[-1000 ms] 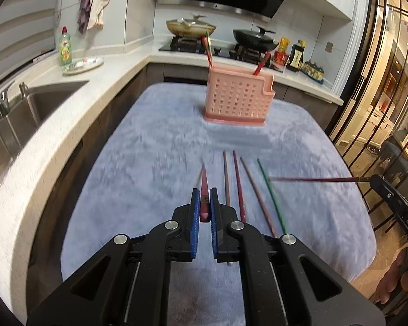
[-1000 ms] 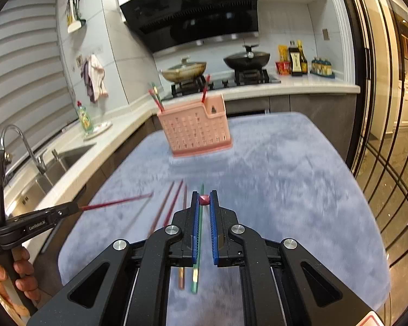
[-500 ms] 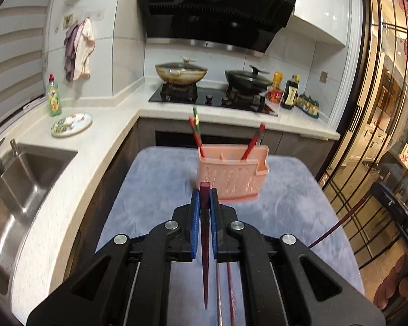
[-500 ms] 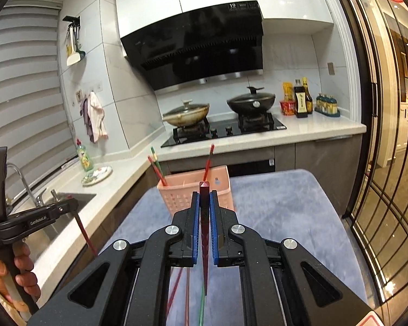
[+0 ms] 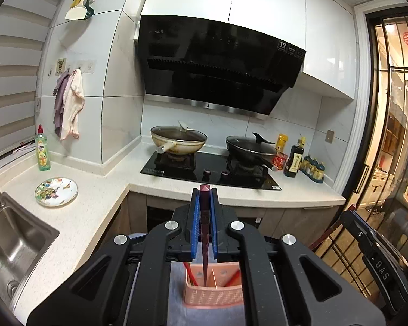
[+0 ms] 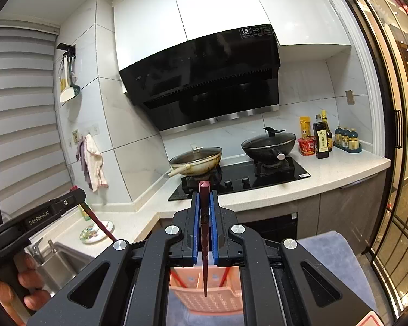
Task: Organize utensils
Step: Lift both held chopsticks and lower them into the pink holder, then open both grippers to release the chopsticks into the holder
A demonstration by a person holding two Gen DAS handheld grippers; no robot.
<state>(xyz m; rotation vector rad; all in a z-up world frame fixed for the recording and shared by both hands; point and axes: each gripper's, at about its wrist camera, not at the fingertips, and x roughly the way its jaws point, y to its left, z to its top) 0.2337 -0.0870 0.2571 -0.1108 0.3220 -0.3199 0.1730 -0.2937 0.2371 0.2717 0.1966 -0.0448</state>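
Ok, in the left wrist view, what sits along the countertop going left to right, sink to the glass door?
Sink → dish soap bottle → patterned plate → beige wok → black wok → dark sauce bottle → small jars in a tray.

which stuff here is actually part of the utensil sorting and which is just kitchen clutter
Part of the job:
- left gripper, shut on a dark red chopstick
- right gripper, shut on another dark red chopstick
- pink utensil basket, chopsticks already inside

Just lying about:
- two woks
- dish soap bottle
- patterned plate
- sauce bottles
- hanging cloths
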